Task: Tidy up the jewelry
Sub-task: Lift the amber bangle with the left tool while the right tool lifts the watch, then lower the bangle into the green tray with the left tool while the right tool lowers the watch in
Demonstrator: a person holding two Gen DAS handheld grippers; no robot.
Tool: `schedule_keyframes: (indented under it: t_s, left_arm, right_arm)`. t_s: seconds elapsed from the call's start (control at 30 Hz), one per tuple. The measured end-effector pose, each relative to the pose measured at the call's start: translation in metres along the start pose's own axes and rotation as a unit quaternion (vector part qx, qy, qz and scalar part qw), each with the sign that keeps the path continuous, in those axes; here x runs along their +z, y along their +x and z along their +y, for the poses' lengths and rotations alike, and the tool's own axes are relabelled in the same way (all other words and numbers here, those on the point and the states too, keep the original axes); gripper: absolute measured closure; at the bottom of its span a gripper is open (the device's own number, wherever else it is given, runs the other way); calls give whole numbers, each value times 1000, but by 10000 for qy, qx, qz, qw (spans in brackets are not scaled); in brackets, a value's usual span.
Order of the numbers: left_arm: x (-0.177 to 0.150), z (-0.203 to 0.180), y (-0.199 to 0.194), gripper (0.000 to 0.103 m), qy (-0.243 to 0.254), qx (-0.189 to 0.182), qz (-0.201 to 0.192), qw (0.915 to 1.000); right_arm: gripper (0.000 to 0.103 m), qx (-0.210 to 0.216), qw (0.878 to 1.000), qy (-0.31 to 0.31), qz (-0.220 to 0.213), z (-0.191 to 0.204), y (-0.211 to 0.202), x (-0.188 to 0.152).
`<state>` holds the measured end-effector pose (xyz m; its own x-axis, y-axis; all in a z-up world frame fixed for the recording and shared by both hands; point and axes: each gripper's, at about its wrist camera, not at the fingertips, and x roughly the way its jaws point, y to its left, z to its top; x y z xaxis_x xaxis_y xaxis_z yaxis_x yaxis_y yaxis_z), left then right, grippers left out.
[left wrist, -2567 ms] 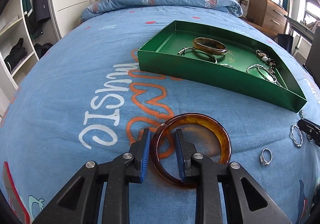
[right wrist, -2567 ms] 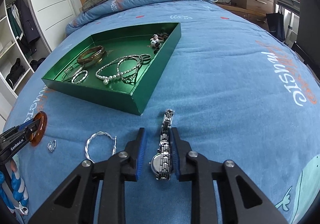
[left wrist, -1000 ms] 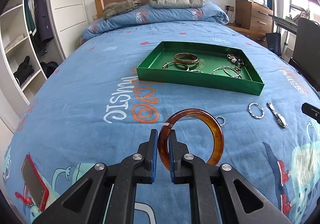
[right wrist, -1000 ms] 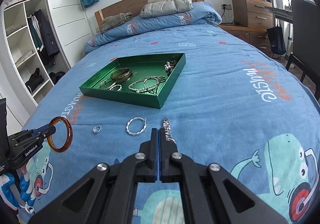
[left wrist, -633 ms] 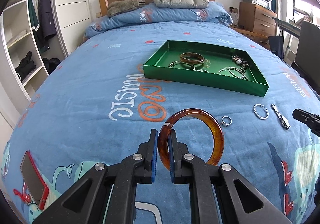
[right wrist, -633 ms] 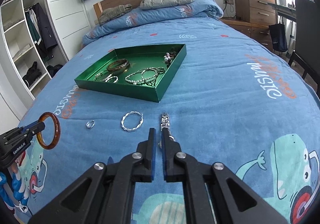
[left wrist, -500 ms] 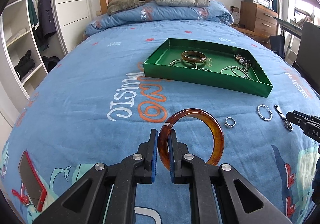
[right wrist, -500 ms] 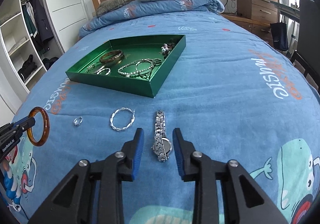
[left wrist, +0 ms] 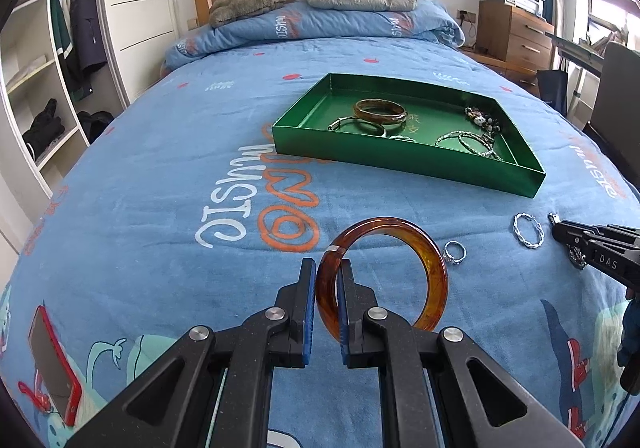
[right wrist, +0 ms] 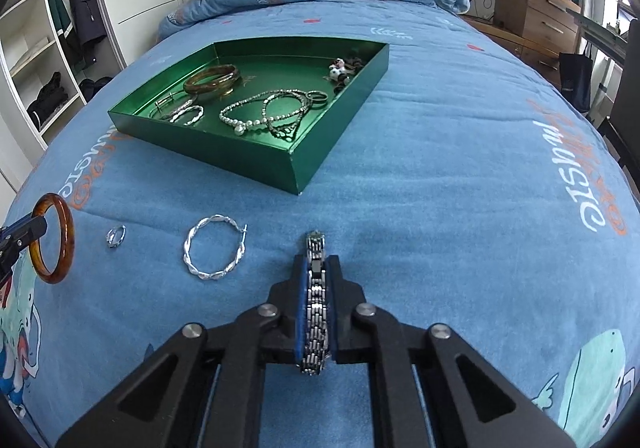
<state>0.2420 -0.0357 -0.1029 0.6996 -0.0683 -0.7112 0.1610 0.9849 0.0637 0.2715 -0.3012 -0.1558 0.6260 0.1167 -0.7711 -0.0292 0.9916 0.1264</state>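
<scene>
Blue bedspread point(left wrist: 160, 152), green tray point(left wrist: 400, 162) with bracelets and necklaces inside, left gripper point(left wrist: 325, 290) clamps amber bangle point(left wrist: 434, 276) above the bed, right gripper point(right wrist: 316, 288) squeezes silver watch point(right wrist: 315, 312) on the bedspread, twisted hoop point(right wrist: 214, 252) and small ring point(right wrist: 115, 236) lie between them.

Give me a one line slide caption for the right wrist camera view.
Right gripper closed on a silver watch on the blue bedspread, green jewelry tray ahead, twisted silver hoop and ring left.

glossy amber bangle point(left wrist: 428, 268), shiny metal watch point(right wrist: 316, 312), matt cloth bedspread point(left wrist: 160, 176)
</scene>
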Motion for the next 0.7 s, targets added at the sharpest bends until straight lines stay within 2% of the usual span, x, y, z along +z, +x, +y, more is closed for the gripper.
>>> schedule_keyframes:
  t_s: [0.27, 0.5, 0.7]
  left_arm:
    - [8, -1, -19, 93, 5, 2, -184, 9998]
    - [14, -4, -32, 93, 52, 5, -318, 9995]
    - [22, -6, -32, 93, 87, -9, -368, 9993]
  right_arm:
    - [96, 331, 9954, 376, -813, -7, -59, -6]
    - [96, 412, 9927, 303, -1092, 0, -90, 2]
    - [96, 478, 9905, 164, -1277, 7, -103, 22]
